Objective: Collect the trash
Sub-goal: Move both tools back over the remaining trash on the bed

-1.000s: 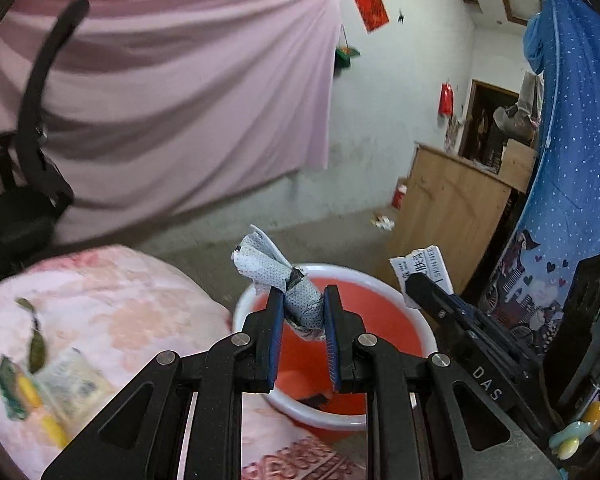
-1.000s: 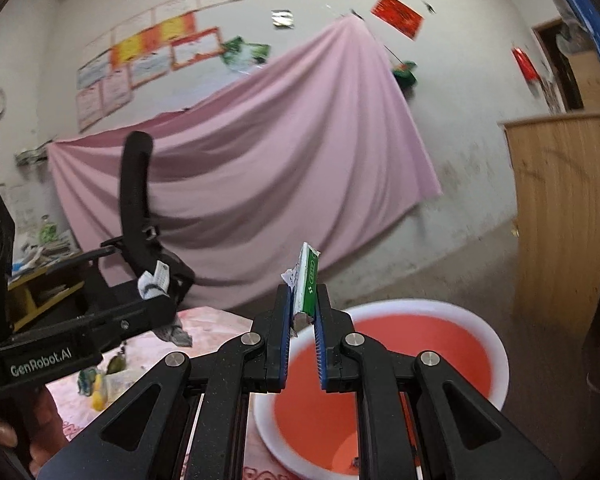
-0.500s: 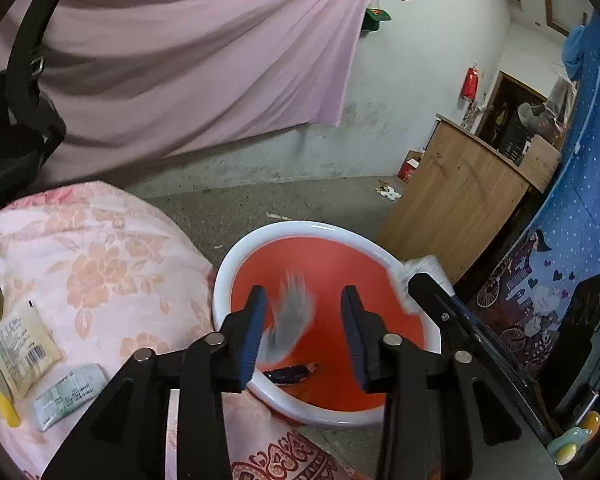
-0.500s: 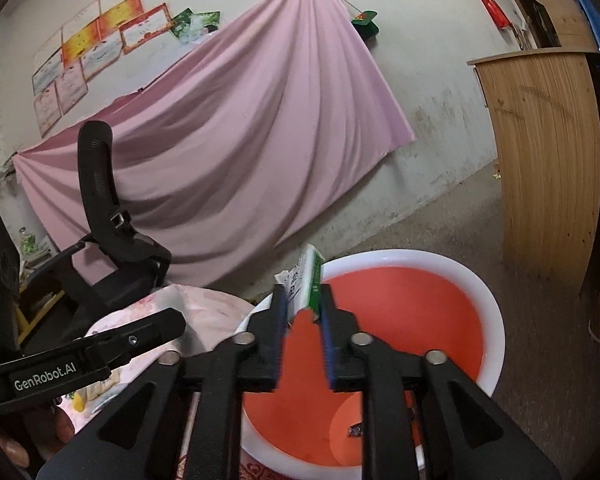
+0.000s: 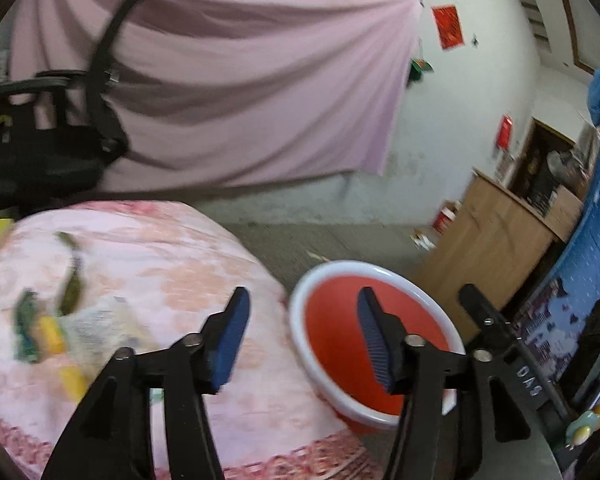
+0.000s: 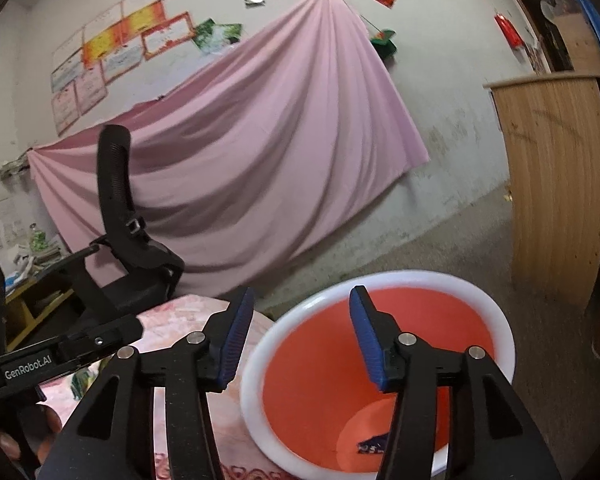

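Gaping, just-widened, empty left gripper (image 5: 302,334) and right gripper (image 6: 300,334) over red basin (image 6: 496,344) with dark wrapper (image 6: 374,445) inside.

Soft, even indoor light, no glare, source unseen. Left wrist view: motion blur smears the floral counter (image 5: 148,264) and the wrappers (image 5: 56,332), possibly plastic. Right wrist view is sharper; pink drape (image 6: 260,152) folds cast gentle shadows. Fisheye bending and dark vignette at all edges
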### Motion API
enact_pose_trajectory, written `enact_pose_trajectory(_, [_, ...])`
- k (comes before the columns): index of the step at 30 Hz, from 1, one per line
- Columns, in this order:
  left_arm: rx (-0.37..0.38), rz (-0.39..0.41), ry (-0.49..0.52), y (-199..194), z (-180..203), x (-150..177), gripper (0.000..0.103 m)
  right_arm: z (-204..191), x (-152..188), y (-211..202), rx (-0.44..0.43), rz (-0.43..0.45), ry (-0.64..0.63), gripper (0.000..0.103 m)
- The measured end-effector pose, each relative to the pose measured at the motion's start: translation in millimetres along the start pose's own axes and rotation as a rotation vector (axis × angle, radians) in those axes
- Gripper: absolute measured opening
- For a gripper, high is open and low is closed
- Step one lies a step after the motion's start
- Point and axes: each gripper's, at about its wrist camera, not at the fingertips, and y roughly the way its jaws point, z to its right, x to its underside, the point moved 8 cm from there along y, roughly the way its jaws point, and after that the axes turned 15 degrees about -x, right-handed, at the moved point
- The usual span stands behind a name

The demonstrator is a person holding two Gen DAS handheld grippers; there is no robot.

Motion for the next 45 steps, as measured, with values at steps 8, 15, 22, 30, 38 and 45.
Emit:
enact_pose_trajectory(8, [-0.143, 0.172, -0.129, -54.6, -88.8, -3.1, 0.097, -55.4, -8.8, 2.9, -0.077, 0.059, -0.082, 0.078])
enact_pose_trajectory(15, [-0.269, 0.290, -0.192, -96.1, -163.6, 1.6, 0.099, -108.1, -9.3, 1.7, -0.142, 0.146, -0.174, 0.103])
enact_pose_trajectory(22, [-0.351, 0.378, -0.196, -119.8, -214.1, 4.1, 0.099, -158.1, 1.1, 11.4, -0.193, 0.182, -0.289, 0.103])
enact_pose_trajectory(30, [-0.402, 0.334, -0.162, -105.4, -242.4, 10.0, 0.099, -188.5, 21.8, 40.4, -0.213, 0.112, -0.339, 0.103])
enact_pose_trajectory(38, [-0.375, 0.203, -0.131, -72.6, -250.9, 18.9, 0.099, -193.8, 42.8, 70.5, -0.219, -0.047, -0.311, 0.103])
enact_pose_trajectory(45, [-0.287, 0.002, -0.087, -30.5, -243.3, 34.0, 0.076, -189.5, 74.8, 90.1, -0.233, -0.294, -0.252, 0.081])
